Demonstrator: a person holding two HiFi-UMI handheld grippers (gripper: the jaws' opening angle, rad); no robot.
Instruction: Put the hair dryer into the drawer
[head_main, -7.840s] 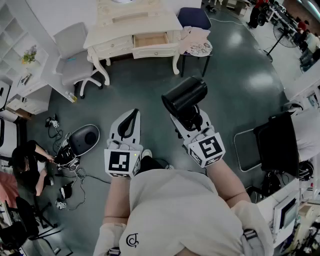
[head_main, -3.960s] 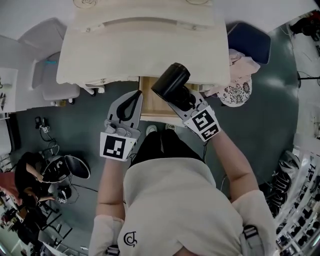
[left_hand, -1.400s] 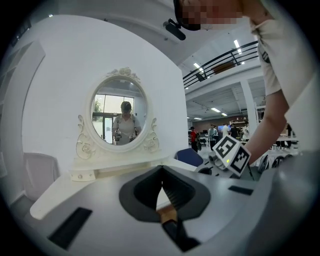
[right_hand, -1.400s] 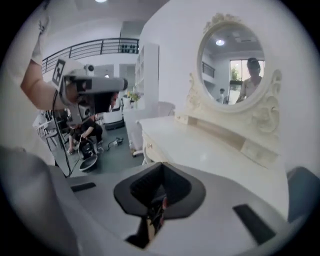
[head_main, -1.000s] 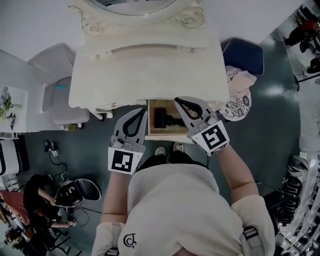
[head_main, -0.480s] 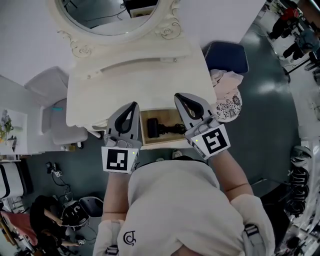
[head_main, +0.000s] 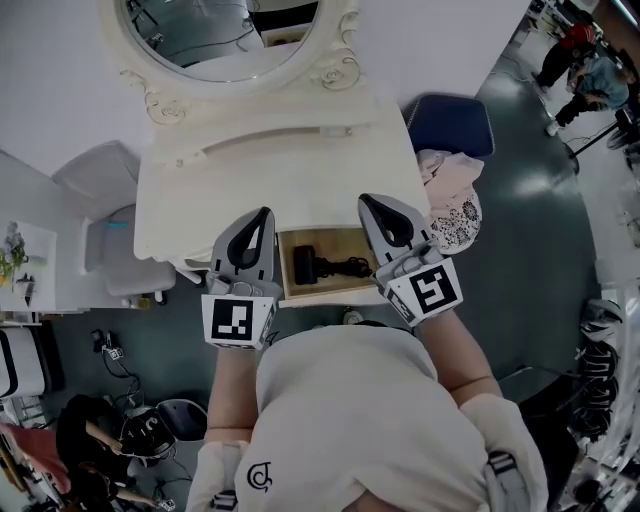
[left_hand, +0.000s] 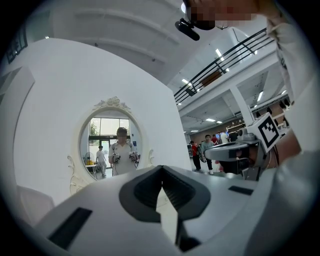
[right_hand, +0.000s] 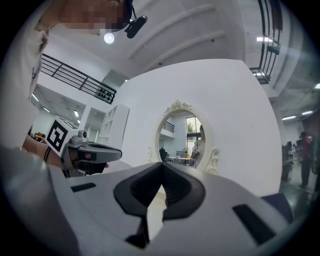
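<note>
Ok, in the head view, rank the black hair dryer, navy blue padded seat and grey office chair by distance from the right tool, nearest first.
1. Black hair dryer, in the open wooden drawer beside the right tool.
2. Navy blue padded seat, upper right.
3. Grey office chair, far left.

Open drawer under the worktop front edge, centre; hair dryer lying inside it, toward its left. Left claw above the drawer's left side, right claw above its right. Mirror behind the worktop. Chair to the left; stool to the right, cloth on its near end.
</note>
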